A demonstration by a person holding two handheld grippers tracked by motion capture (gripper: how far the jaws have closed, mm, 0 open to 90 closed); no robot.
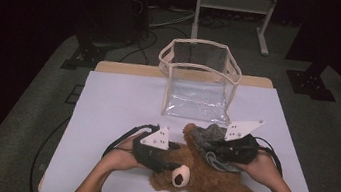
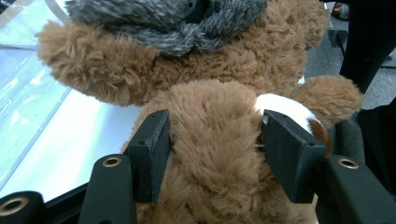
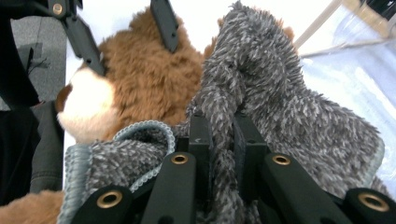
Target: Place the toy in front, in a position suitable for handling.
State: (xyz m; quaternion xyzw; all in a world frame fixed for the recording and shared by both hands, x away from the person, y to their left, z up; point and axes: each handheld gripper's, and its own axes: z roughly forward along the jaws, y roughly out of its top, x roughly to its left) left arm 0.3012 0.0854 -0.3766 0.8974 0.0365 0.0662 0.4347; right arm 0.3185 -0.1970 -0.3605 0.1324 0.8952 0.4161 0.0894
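Lying flat on the table (image 1: 105, 117), the brown teddy bear (image 1: 207, 179) is squeezed at the head by the half-open left gripper (image 2: 215, 149). A grey fuzzy cloth (image 3: 280, 107) is pinched tight in the right gripper (image 3: 223, 140). The bear's legs are pointed toward the near right corner.

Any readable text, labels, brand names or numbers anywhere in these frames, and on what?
None can be read: no writing shows on the teddy bear, the grey fuzzy garment, the clear bag, the white table cover, or either gripper's grey plate.
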